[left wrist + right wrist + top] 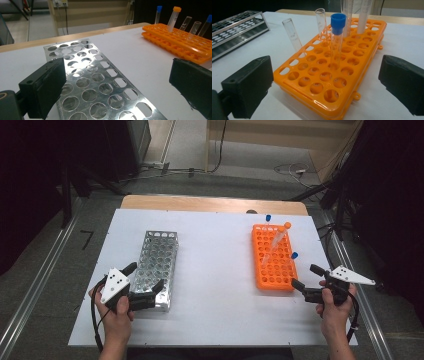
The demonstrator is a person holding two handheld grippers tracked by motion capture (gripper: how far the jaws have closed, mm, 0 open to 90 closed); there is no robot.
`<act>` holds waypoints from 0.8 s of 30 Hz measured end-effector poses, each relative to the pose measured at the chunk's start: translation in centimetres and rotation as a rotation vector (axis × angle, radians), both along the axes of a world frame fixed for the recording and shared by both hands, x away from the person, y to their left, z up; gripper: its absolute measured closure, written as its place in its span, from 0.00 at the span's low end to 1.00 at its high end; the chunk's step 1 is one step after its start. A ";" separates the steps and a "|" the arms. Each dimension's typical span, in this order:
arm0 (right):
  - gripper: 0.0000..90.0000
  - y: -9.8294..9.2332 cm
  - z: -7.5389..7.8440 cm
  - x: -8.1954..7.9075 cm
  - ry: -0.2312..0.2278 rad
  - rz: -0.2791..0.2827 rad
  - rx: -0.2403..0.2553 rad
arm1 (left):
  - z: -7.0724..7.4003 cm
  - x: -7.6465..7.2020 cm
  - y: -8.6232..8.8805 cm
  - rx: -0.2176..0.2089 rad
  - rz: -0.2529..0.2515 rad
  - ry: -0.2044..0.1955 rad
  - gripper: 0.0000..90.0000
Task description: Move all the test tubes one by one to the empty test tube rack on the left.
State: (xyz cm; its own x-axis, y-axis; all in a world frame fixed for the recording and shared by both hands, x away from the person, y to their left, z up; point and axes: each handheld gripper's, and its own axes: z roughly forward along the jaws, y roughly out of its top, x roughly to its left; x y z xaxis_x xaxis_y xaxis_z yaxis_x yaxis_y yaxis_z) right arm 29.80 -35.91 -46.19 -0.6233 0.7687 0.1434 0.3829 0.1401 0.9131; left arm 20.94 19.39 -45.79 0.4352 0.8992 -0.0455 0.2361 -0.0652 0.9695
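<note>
Left gripper (145,279) down at the near end of the shiny metal rack (157,260), jaws wide apart, one on each side of the rack's corner, nothing held

Right gripper (306,277) just beside the near right corner of the orange rack (272,267), jaws wide apart too, nothing between them

Both racks flat on the white table (215,265), well apart from each other

Blue-capped tube (337,37) standing up in the orange rack, with two clear open tubes (293,36) leaning close by

More capped tubes farther back in the same rack
</note>
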 end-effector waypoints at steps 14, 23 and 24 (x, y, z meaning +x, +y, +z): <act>0.24 4.0 1.6 -0.9 -0.010 0.034 -0.017 | 0.2 -0.3 -0.3 -0.009 -0.004 -0.005 0.02; 0.46 7.6 1.0 1.2 0.036 0.018 -0.055 | 0.2 -0.2 -0.3 -0.005 -0.012 -0.001 0.02; 0.49 7.9 0.8 1.6 0.045 0.003 -0.060 | 0.2 -0.2 -0.4 -0.007 -0.013 -0.002 0.02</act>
